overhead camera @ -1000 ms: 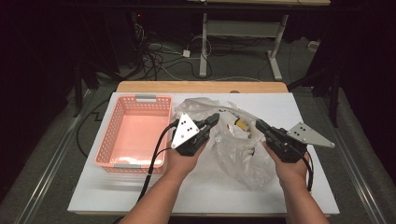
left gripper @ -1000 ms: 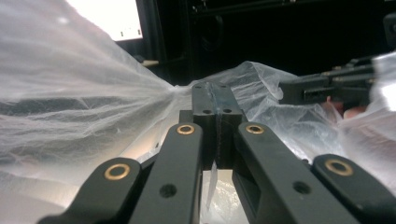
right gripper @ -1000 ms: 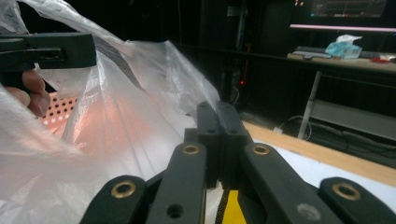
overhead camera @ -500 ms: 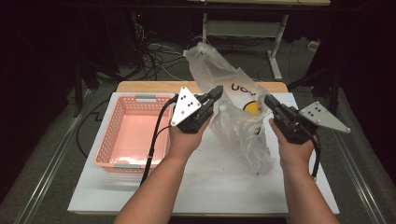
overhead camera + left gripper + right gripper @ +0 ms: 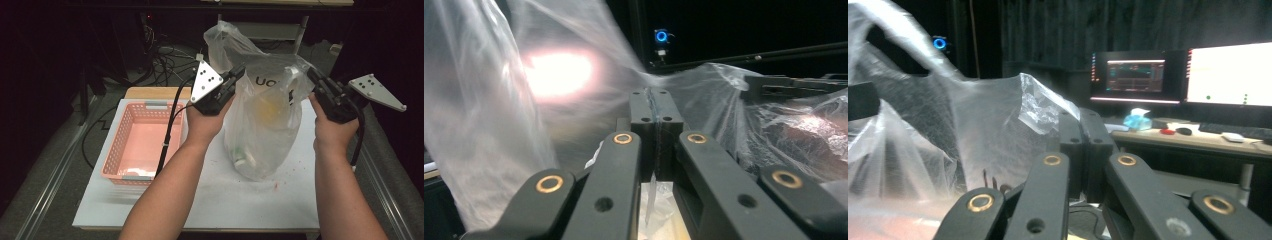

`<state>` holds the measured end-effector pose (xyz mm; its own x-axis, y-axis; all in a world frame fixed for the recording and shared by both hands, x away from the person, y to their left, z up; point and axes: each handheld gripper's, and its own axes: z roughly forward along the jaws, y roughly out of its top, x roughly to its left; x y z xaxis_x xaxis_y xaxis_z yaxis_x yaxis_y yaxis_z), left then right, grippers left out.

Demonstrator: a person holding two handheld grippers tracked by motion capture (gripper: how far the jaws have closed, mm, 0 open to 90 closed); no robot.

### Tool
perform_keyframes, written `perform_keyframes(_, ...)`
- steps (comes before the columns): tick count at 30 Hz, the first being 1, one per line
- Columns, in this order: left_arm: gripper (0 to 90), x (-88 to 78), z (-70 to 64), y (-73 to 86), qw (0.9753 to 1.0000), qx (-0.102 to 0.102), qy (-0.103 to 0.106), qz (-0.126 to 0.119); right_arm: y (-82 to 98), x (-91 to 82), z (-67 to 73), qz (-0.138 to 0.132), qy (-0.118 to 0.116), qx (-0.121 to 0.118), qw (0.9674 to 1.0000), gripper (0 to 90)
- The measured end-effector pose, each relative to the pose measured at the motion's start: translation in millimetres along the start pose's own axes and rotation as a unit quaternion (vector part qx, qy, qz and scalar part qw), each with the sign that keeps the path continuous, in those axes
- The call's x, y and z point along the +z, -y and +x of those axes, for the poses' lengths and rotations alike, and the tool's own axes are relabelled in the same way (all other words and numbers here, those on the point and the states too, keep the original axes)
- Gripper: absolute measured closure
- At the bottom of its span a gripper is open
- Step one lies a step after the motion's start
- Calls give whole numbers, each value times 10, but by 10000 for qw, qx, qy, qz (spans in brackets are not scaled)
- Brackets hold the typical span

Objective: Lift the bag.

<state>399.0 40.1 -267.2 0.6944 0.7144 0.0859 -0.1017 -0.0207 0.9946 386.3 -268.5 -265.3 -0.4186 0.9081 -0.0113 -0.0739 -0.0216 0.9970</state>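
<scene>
Both the left tool (image 5: 239,71) and the right tool (image 5: 313,76), clenched on the plastic bag (image 5: 260,125), had lifted it off the desk (image 5: 215,200), leaving it ready for emptying.

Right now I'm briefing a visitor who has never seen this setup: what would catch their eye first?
First, the clear plastic bag, held up above the white table at the middle, with something yellow showing through it. The left claw and the right claw are each shut on the bag's upper edges, one at either side. To the left on the table sits a pink basket.
</scene>
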Motion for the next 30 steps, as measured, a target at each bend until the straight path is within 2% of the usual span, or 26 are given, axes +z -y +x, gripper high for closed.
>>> perform_keyframes(3,885,63,66,-19,9999,33,-52,82,-22,24,-70,12,114,-45,9999,900)
perform_keyframes(6,885,116,90,11,9999,-23,-47,162,-23,26,-132,24,196,-37,9998,900)
perform_keyframes(8,884,151,78,84,9995,2,-24,302,8,20,-158,53,206,-23,9998,900)
perform_keyframes(11,884,180,77,261,9989,-138,2,457,150,25,-158,230,177,-16,9996,900)
perform_keyframes(15,883,162,99,436,9979,-254,-9,598,390,35,-149,492,86,33,9987,900)
perform_keyframes(19,883,129,109,500,9973,-269,-24,683,533,42,-135,673,8,22,9977,900)
perform_keyframes(23,882,101,113,527,9965,-243,48,802,592,52,-111,750,-49,31,9972,900)
perform_keyframes(28,871,45,88,566,9953,-346,92,895,603,52,-88,809,-110,-22,9967,900)
perform_keyframes(30,833,15,92,583,9947,-370,145,944,599,50,-82,821,-107,-55,9966,900)
